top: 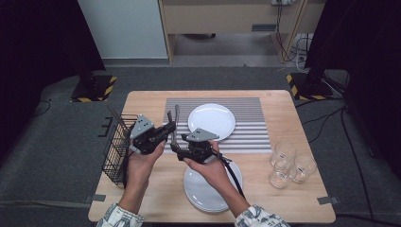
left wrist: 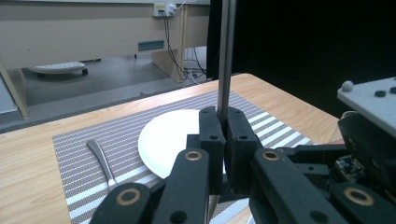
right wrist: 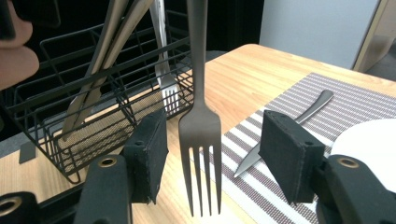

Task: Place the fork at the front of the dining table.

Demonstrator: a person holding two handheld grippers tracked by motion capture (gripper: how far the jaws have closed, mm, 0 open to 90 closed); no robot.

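A metal fork (top: 176,124) is held above the table between the two hands. My left gripper (top: 168,130) is shut on its handle (left wrist: 226,56), which sticks out beyond the closed jaws (left wrist: 223,116). The fork's tines (right wrist: 201,126) hang between the jaws of my right gripper (right wrist: 212,154). That gripper is open, and its pads (right wrist: 152,154) stand apart from the tines on both sides. In the high view my right gripper (top: 177,149) sits just in front of the left one.
A white plate (top: 212,121) and a knife (right wrist: 299,116) lie on the striped placemat (top: 246,132). A black wire basket (top: 118,146) with cutlery stands at the table's left edge. Stacked plates (top: 208,189) lie under my right forearm. Several glasses (top: 288,165) stand at right.
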